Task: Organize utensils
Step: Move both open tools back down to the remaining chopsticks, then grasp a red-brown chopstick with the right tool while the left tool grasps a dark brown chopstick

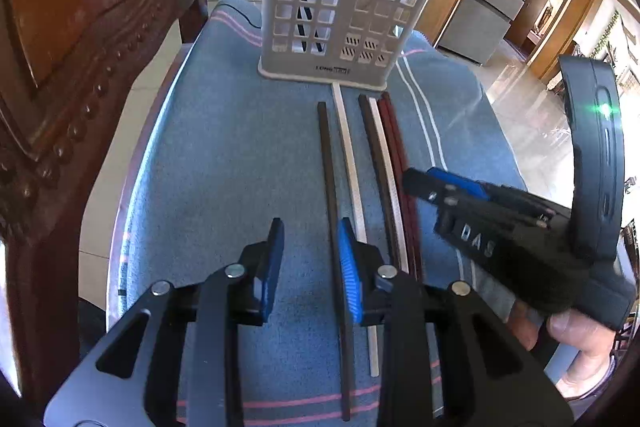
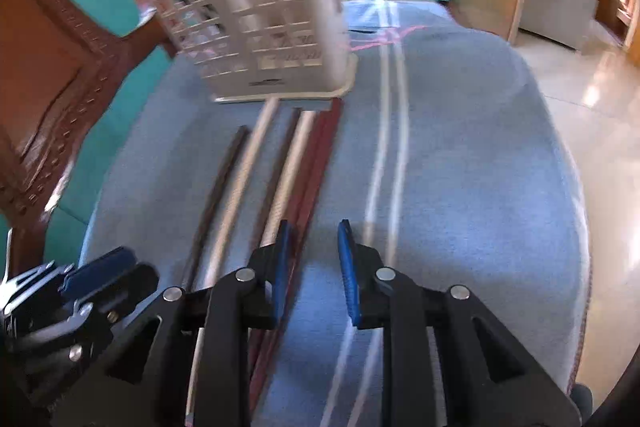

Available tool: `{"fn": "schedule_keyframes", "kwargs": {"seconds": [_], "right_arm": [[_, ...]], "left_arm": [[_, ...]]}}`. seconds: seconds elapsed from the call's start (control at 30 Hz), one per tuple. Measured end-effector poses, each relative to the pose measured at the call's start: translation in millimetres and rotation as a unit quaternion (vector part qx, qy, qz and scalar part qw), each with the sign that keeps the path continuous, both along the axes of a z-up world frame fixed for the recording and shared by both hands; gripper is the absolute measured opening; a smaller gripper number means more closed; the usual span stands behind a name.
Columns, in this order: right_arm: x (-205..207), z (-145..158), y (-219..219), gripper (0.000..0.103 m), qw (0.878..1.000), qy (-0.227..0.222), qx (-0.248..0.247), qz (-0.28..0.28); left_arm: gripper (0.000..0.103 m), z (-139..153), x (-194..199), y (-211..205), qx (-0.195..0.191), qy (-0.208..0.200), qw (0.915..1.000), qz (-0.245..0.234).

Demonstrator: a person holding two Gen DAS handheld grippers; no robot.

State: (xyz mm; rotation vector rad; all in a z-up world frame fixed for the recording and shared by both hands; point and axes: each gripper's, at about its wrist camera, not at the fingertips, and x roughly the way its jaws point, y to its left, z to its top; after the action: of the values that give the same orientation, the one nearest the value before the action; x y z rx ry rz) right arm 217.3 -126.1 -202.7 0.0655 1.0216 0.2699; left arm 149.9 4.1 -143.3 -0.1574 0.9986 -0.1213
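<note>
With both my left gripper (image 1: 310,267) and right gripper (image 2: 314,267) spread and empty above the chopsticks (image 1: 352,163) lying before the holder (image 1: 344,7), I risk pinching two touching sticks together.

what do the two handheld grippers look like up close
Both are black linkage frames with silver round rivets and blue ribbed finger pads. The left gripper and right gripper match. Seen from the left wrist, the right one's body bears raised letters "DAS" and a dark curved housing with a green light.
</note>
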Motion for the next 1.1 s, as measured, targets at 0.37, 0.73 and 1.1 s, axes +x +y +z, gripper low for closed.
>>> {"fn": "schedule_keyframes", "kwargs": {"seconds": [0.37,0.73,1.1], "right_arm": [[-16.2,-2.8,-16.1,0.006,0.999,0.026,-0.024,-0.017],[-43.9,-4.6,-54.9,0.006,0.996,0.050,0.060,-0.046],[-47.4,-2.7,-39.2,0.010,0.999,0.005,-0.009,-0.042]], "left_arm": [[0.035,-9.2,6.7,-3.7,-0.006,0.014,0.9999,-0.004],[0.046,-11.1,20.9,-10.4,0.008,0.017,0.9998,-0.006],[0.049,-20.3,25.4,-19.0,0.016,0.027,0.9994,-0.019]]}}
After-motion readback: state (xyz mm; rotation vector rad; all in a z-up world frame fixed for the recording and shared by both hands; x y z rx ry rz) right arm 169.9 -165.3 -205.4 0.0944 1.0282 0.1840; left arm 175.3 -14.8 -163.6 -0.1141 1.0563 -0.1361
